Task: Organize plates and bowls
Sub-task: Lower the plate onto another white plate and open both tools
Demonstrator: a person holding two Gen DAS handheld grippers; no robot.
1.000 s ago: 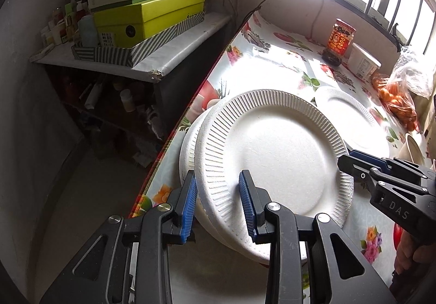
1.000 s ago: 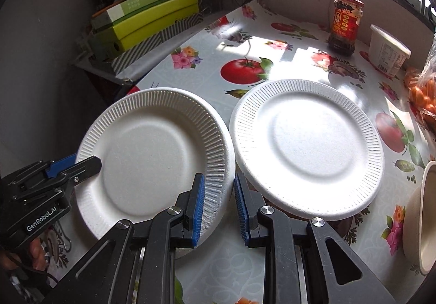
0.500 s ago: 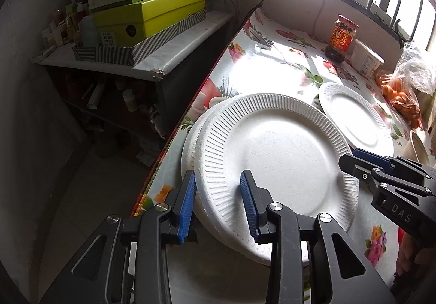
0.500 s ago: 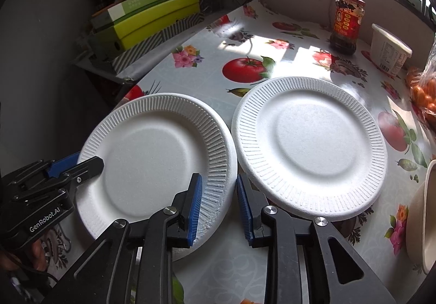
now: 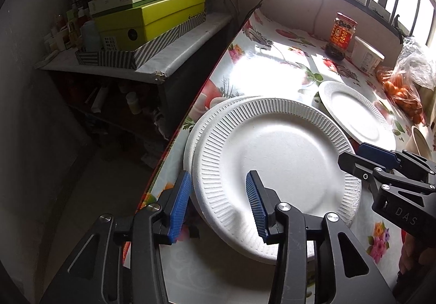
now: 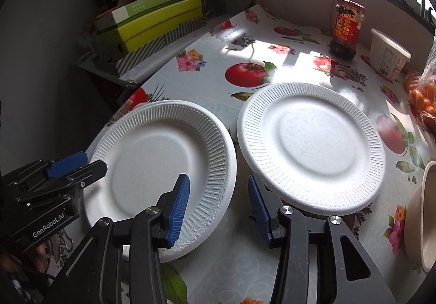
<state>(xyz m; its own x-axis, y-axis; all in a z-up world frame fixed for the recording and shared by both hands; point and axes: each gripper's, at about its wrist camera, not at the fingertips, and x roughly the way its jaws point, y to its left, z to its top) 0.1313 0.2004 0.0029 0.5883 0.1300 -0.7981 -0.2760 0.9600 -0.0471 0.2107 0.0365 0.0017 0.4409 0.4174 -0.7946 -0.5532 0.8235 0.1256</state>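
Left claw (image 5: 216, 204) open astride stacked plates (image 5: 275, 167); right claw (image 6: 218, 204) open; bowl (image 6: 421, 216) cut off.

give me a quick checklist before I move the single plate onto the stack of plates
1. Left gripper open, astride the stack rim: ok.
2. Right gripper open, holding nothing: ok.
3. Right gripper lined up on the single plate: not ok, its jaws sit in the gap between both plates.
4. Stack squared: not ok, lower rim shows offset.
5. Stack near the table edge: not ok.
6. Bowl clear of the path: ok.
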